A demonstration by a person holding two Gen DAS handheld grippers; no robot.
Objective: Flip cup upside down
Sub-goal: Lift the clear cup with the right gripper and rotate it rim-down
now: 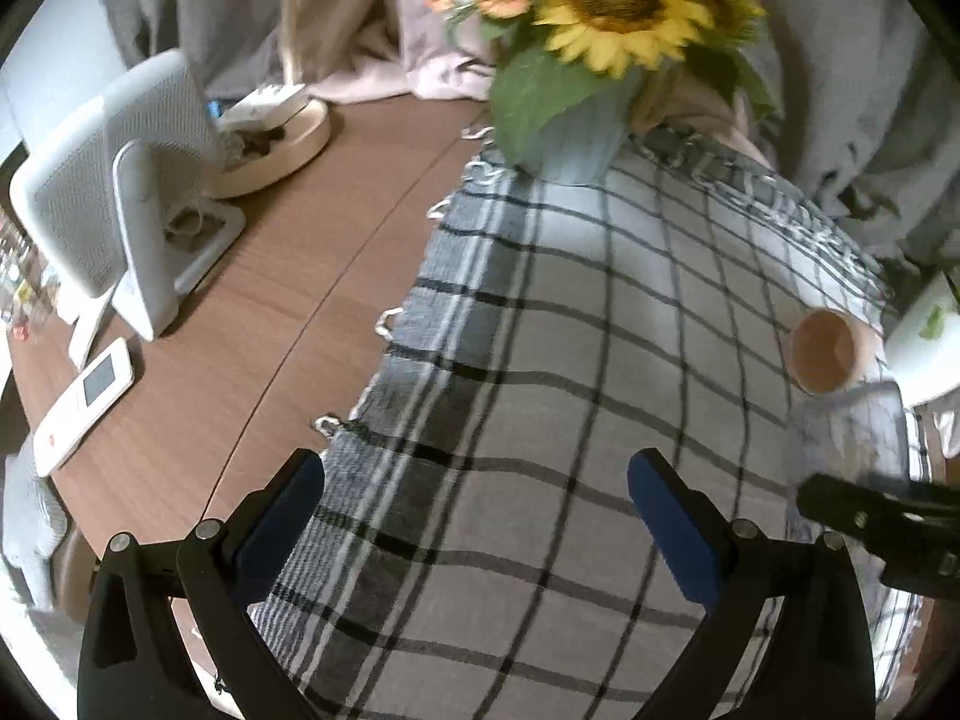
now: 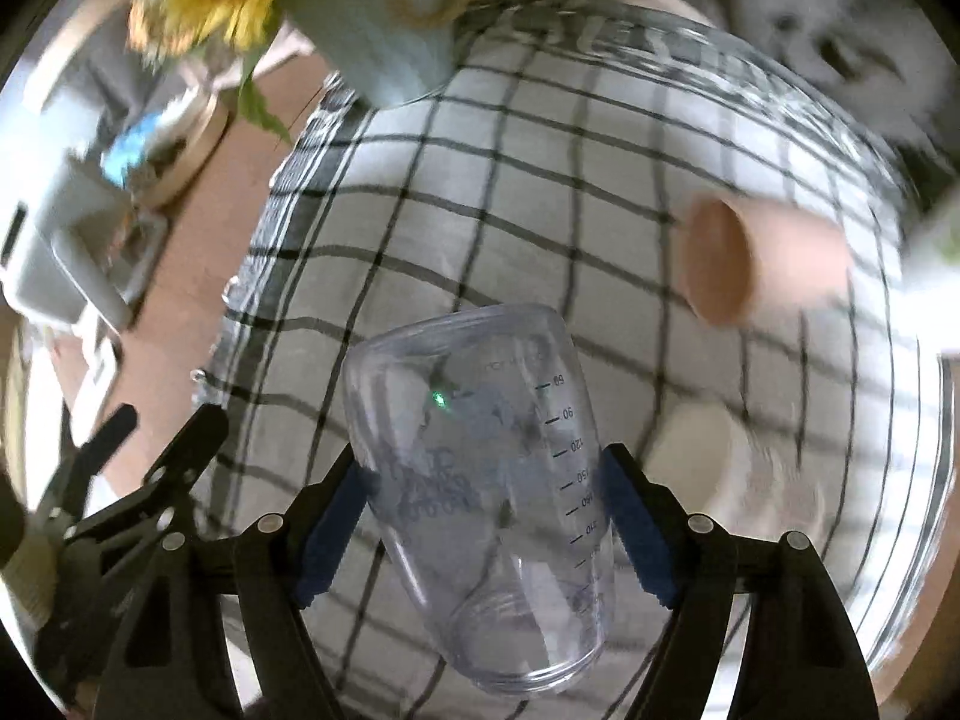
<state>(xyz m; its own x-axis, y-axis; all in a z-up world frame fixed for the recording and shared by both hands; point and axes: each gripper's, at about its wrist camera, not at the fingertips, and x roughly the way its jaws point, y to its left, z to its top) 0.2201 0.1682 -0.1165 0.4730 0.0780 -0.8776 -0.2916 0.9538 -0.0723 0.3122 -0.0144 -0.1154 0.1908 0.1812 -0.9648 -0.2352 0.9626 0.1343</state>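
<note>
My right gripper (image 2: 487, 516) is shut on a clear plastic measuring cup (image 2: 486, 480) with printed volume marks. The cup is held above the checked cloth (image 2: 480, 228), tilted, with its base pointing away from me and its open mouth toward the camera. In the left wrist view the cup (image 1: 852, 438) shows faintly at the right edge, with the right gripper's black frame below it. My left gripper (image 1: 477, 516) is open and empty above the cloth (image 1: 540, 330), left of the cup.
A tan cup (image 2: 762, 258) lies on its side on the cloth; it also shows in the left wrist view (image 1: 825, 351). A white cup (image 2: 708, 462) stands near the clear cup. A sunflower vase (image 1: 570, 144), a white fan (image 1: 114, 192) and a remote (image 1: 84, 402) are on the wooden table.
</note>
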